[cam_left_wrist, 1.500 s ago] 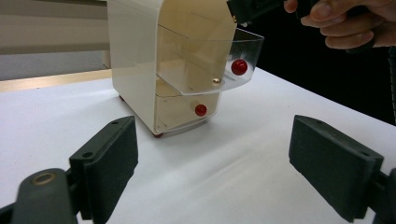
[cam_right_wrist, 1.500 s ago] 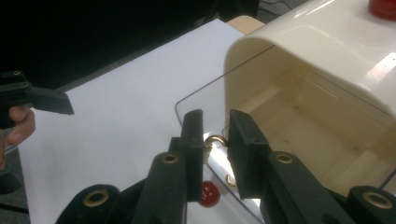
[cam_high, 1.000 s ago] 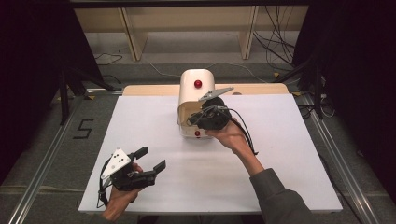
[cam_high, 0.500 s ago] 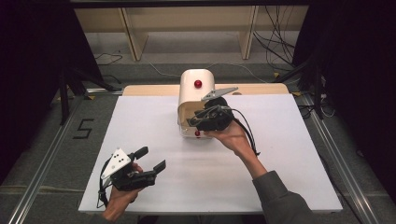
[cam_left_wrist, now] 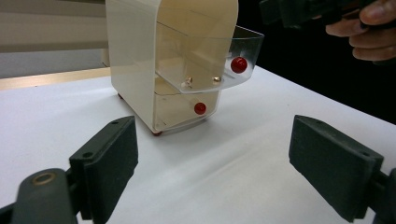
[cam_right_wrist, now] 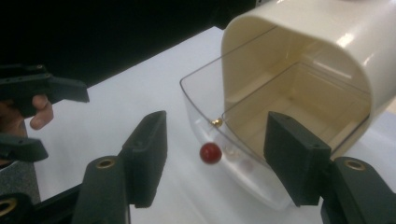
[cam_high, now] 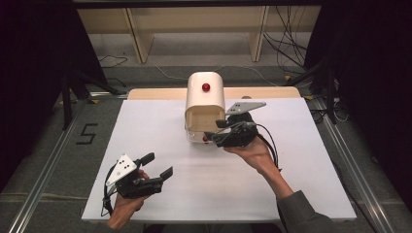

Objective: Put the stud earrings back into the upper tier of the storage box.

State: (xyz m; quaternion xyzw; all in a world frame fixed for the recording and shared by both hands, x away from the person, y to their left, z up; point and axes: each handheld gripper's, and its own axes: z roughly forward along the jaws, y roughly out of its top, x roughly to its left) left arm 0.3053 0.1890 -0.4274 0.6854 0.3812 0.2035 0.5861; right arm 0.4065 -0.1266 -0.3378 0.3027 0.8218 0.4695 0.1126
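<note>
At the centre of the high view the right hand-held gripper (cam_high: pixel 219 134) has barely shifted, jaws still apart and empty before the cream drawer box (cam_high: pixel 205 97), its clear upper drawer (cam_left_wrist: pixel 219 70) pulled out, while the left hand-held gripper (cam_high: pixel 159 166) waits wide open at lower left, suggesting a pause in drawer handling

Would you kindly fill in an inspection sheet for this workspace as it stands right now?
Surface: white table, bare apart from one unit.
Job's things: cream drawer unit at the far middle; its clear upper drawer is pulled out, its lower drawer is in.
Clutter: nothing seen.
Grippers: left gripper open, above the near left of the table; right gripper open at the drawer front, holding nothing.
Cables: loose cables on the floor behind.
Surroundings: wooden shelf frame, dark curtains.
</note>
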